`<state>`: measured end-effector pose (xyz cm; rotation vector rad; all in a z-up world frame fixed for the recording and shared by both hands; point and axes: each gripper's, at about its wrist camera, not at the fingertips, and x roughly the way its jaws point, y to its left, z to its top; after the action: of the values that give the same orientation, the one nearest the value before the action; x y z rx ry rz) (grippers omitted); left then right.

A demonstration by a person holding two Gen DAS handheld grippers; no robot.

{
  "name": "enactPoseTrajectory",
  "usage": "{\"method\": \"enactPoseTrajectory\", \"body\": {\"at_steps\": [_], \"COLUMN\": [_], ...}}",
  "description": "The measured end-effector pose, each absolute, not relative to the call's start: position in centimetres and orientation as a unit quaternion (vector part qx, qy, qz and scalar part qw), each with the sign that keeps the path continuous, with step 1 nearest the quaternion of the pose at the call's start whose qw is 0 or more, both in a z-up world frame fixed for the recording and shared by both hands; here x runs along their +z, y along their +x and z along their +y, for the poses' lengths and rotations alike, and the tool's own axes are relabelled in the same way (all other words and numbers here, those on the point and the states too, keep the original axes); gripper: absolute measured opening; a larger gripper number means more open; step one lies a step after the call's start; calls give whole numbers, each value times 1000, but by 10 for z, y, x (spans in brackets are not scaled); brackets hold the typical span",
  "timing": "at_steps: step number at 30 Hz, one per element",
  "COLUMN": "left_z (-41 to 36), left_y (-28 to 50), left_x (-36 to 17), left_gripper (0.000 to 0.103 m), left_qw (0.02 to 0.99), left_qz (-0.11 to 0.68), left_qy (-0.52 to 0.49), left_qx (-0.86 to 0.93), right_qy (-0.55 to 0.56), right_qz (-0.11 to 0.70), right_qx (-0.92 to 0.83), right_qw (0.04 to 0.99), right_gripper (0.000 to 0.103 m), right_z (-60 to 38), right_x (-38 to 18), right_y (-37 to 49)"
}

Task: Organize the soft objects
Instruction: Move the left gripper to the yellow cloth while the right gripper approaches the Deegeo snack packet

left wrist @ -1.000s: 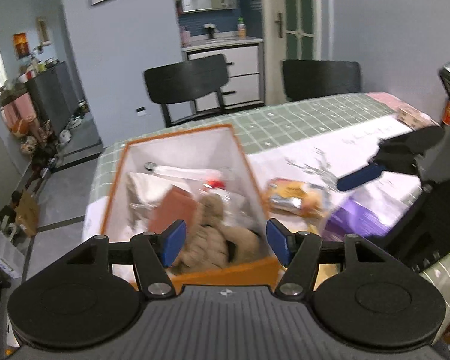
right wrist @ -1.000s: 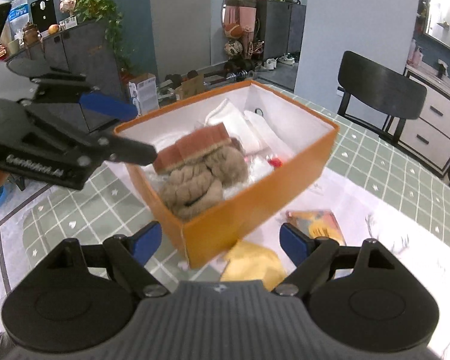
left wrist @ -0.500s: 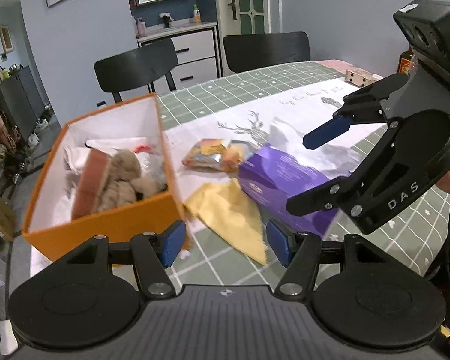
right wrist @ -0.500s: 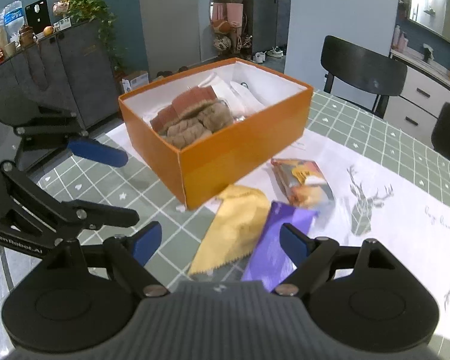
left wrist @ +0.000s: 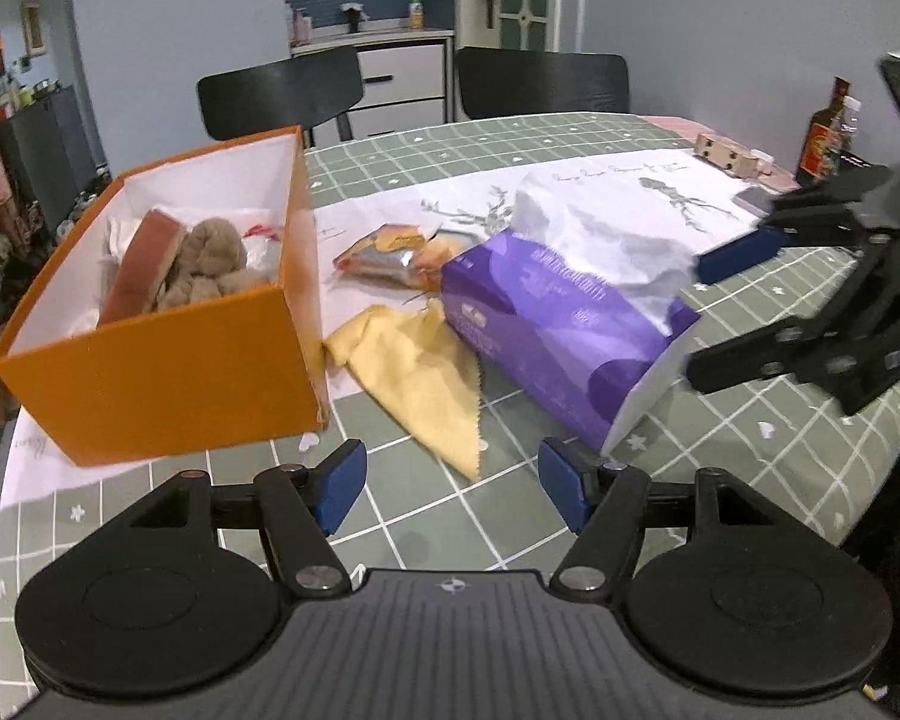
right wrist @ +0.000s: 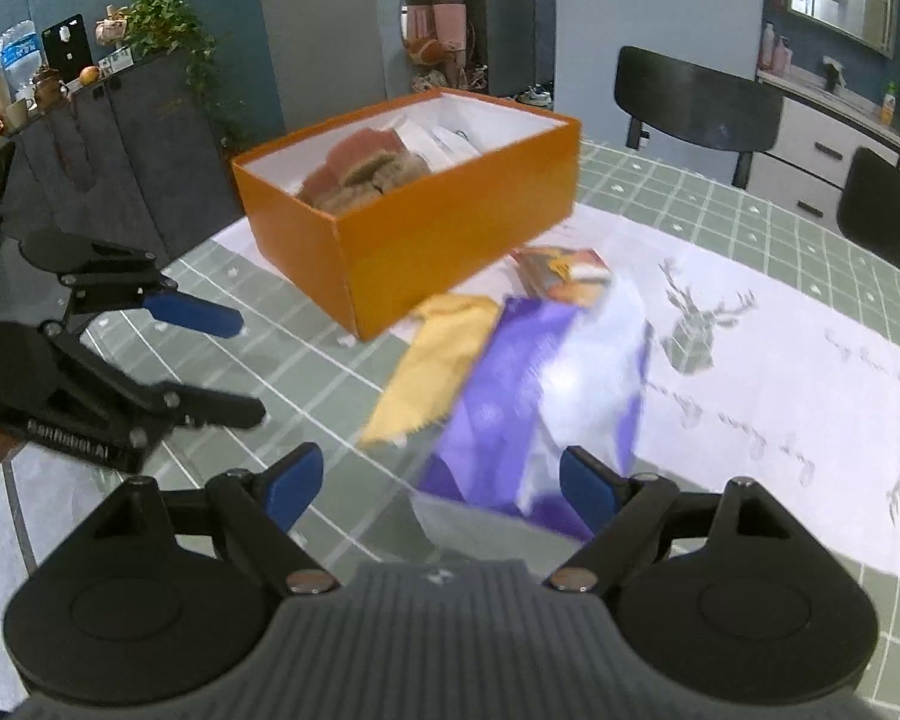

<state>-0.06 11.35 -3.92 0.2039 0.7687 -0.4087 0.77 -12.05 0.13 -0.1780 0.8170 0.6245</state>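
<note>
the left hand-held gripper [left wrist: 452, 483] hangs above the green checked counter [left wrist: 570, 138] with its blue pads spread wide; its jaws have just been opening a little further, and only the tip of the yellow cloth [left wrist: 417, 372] shows in the gap, untouched. the right hand-held gripper [right wrist: 435, 480] is also spread wide and grips nothing, with the near end of the purple tissue pack [left wrist: 546, 324] in view between its fingers. that pack lies on the counter with white tissue standing out of its top, just beside the yellow cloth, which lies flat against the corner of the orange box [left wrist: 168, 378]. behind the cloth lies a crumpled orange snack packet [left wrist: 384, 249]. the open box holds a brown knitted item [left wrist: 210, 255] with a reddish band, over white wrappings. two black chairs [left wrist: 282, 93] stand at the far edge.
</note>
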Motion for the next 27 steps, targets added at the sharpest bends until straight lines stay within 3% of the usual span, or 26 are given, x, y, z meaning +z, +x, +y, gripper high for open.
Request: {"method": "enactPoseTrajectory", "body": {"at_steps": [18, 27], "left_z": [82, 77], "left_y": [46, 65], "left_x": [-109, -123], "left_gripper": [76, 78], "left_qw": [913, 920], "left_qz": [372, 370], "left_qy": [64, 47], "left_qx": [-153, -121], "right_qy": [19, 48], "right_qz": [403, 409], "right_qx": [219, 221], "right_qw": [889, 884], "right_gripper": [86, 87], "right_z": [-228, -234], "right_x": [-29, -35], "right_y": [37, 40]}}
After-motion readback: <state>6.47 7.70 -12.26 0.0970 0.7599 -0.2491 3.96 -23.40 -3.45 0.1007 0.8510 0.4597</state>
